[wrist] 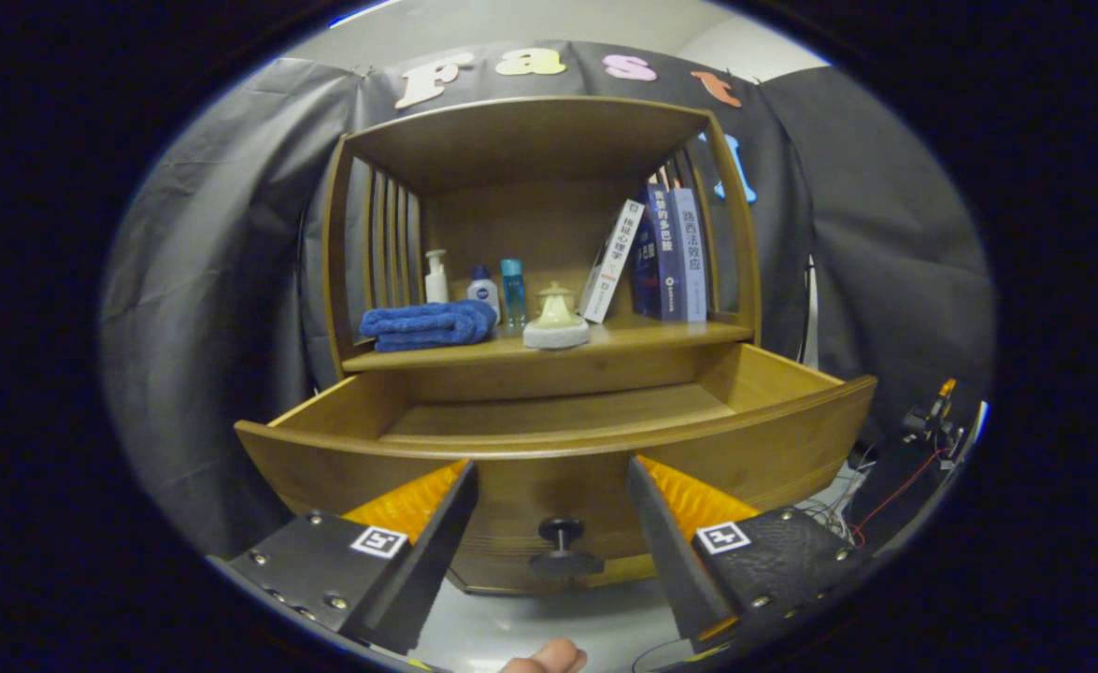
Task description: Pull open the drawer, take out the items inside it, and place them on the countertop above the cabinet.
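Drawer (549, 439) pulled open, knob (563, 547) between spread tongs (553, 486), towel (429, 324) above

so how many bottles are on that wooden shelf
3, in a row behind the folded blue towel: a white pump bottle, a white bottle with a blue label, a clear blue bottle. More may be hidden. Gripper jaws open.

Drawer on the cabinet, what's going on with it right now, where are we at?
The drawer is pulled out, and the part of its inside that shows looks bare. The gripper is open, its fingers spread either side of the drawer knob without touching it. On the countertop above sit a folded blue towel, three small bottles, a pale lidded jar and some books. A person's fingertip shows below the gripper.
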Motion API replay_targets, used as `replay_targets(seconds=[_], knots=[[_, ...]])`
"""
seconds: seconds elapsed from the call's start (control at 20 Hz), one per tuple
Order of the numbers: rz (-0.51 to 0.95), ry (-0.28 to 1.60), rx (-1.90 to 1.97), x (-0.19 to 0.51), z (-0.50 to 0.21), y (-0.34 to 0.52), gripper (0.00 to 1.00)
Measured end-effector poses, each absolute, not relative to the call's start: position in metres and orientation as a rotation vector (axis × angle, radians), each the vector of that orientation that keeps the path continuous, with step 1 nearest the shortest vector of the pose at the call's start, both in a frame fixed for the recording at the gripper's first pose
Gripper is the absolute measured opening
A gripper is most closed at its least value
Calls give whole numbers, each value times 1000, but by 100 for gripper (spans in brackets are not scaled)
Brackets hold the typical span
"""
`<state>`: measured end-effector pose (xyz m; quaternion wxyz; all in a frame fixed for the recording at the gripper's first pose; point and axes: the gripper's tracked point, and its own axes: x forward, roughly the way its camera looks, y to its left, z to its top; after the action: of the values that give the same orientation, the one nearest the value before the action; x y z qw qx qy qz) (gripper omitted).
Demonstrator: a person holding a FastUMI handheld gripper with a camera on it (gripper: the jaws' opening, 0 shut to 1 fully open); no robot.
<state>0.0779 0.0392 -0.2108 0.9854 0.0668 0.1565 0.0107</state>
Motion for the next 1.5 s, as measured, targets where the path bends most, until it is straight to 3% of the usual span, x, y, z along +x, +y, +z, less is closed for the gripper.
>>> replay_targets(seconds=[1.5], knots=[[35, 301, 253, 142, -218, 39, 100]])
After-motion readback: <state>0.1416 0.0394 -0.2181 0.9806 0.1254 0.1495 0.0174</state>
